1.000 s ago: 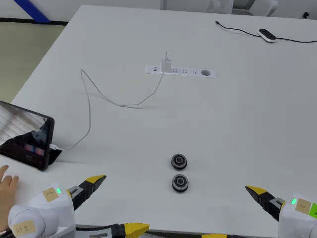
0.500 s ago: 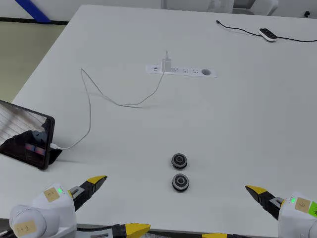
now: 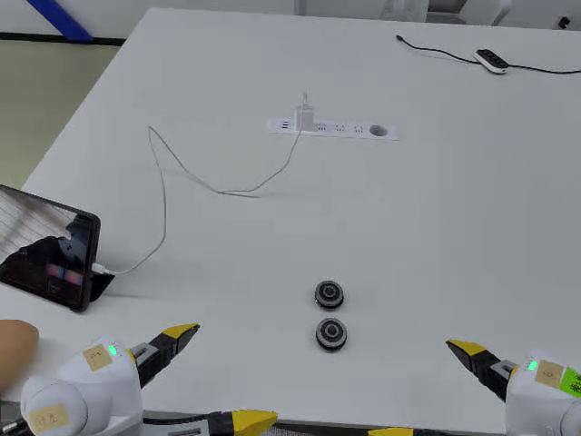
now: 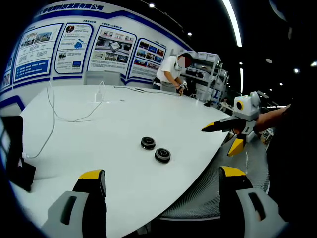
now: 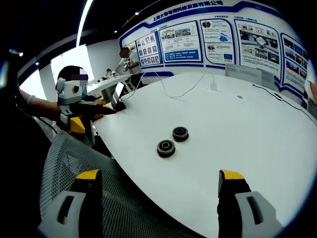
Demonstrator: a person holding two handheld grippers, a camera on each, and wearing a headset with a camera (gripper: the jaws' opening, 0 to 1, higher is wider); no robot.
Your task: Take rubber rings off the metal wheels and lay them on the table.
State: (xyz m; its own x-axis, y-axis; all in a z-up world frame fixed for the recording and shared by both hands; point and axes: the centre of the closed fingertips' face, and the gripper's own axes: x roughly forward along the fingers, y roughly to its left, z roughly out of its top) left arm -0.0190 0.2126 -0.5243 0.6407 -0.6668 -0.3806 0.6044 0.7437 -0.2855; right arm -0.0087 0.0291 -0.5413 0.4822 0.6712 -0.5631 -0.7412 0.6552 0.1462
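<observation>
Head view counts two metal wheels on the white tabletop (image 3: 454, 227): a far wheel (image 3: 329, 293) and a near wheel (image 3: 330, 333). They sit just beside each other without touching, lined up near-to-far close to the front edge. Both lie flat with a round face up, so each axle points straight up from the tabletop. Each shows a dark outer band around a paler hub. At this size the rubber ring cannot be told apart from the metal under it.

Two grippers hang at the near edge, one on each side of the pair and well apart from it. The left gripper (image 3: 231, 372) has its fingers (image 3: 177, 334) spread wide with nothing between them. The right gripper (image 3: 422, 389) is spread and empty too, and its lower finger is mostly cut off by the bottom edge. In the left gripper view and the right gripper view, both wheels lie ahead on the tabletop, beyond the parted yellow-tipped fingers.

Farther back there is one power strip (image 3: 331, 130) with one charger (image 3: 305, 116) plugged into it. One thin cable (image 3: 163, 209) loops from the charger to one tablet (image 3: 50, 259), which is propped at the left and cut off by the frame. At the far right lies one small dark device (image 3: 490, 62) whose cord runs off the picture; what it is I cannot tell. One hand (image 3: 14, 341) shows at the lower left, mostly out of frame.
</observation>
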